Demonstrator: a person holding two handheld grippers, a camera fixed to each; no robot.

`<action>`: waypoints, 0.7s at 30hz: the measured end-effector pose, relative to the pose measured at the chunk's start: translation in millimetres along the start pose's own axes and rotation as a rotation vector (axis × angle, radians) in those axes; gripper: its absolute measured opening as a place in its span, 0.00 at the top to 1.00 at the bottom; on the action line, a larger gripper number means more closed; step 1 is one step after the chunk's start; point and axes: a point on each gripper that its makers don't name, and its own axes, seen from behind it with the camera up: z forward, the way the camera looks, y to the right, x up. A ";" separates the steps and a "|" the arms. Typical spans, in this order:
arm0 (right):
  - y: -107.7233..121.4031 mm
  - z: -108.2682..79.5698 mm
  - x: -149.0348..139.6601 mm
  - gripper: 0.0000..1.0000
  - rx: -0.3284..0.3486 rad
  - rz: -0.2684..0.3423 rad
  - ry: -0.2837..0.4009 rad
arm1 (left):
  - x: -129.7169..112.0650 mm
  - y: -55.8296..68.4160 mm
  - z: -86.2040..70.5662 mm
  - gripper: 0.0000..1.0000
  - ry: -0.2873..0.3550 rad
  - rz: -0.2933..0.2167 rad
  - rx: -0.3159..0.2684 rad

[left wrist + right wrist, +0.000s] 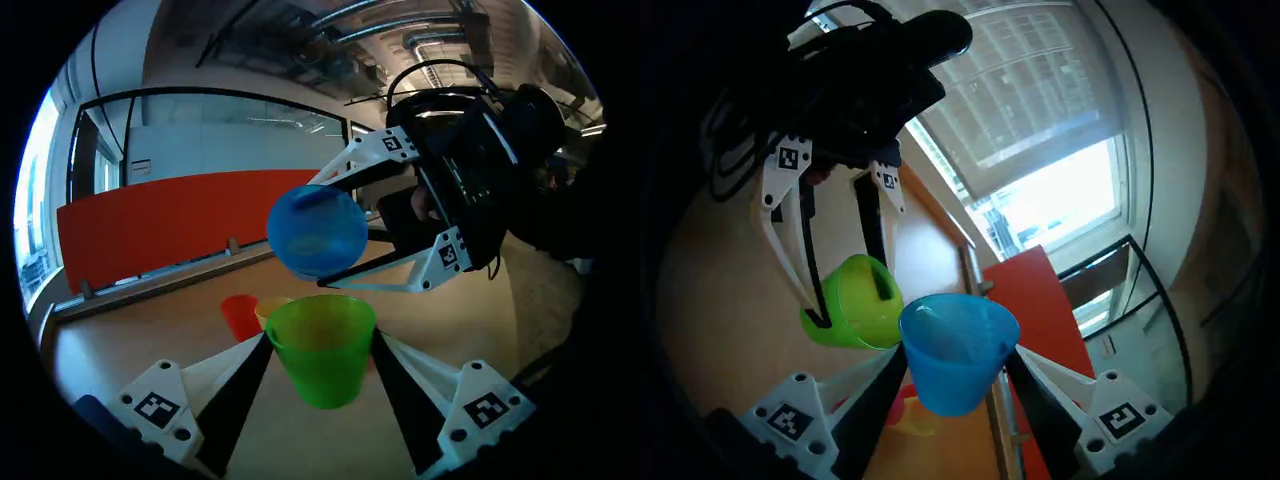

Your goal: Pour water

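My left gripper (322, 352) is shut on a green cup (322, 346), held upright above the wooden table (144, 352). Above it my right gripper (317, 232) is shut on a blue cup (317, 231), tipped over so its bottom faces this camera, its mouth just over the green cup. In the right gripper view the right gripper (958, 360) grips the blue cup (958, 350), and the green cup (854, 302) sits between the left gripper's fingers (812, 272) close beside the blue rim. I cannot make out any water.
A red cup (239, 314) and a yellow cup (270, 308) stand on the table behind the green one, and appear again as the red cup (896, 406) and yellow cup (918, 418). An orange panel (176, 216) runs along the table's far edge. A person in dark clothes (552, 200) holds the right gripper.
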 end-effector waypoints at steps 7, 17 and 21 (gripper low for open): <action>0.0 -0.1 0.5 0.12 -0.002 -0.031 -0.007 | 0.5 0.8 -0.5 0.13 0.002 0.001 -0.003; 1.7 -1.2 0.7 0.12 -0.009 -0.055 -0.014 | -0.3 1.8 0.4 0.13 -0.001 0.003 -0.006; 2.3 -1.9 0.2 0.12 -0.010 -0.057 -0.014 | -1.0 1.8 1.1 0.13 -0.001 0.003 -0.006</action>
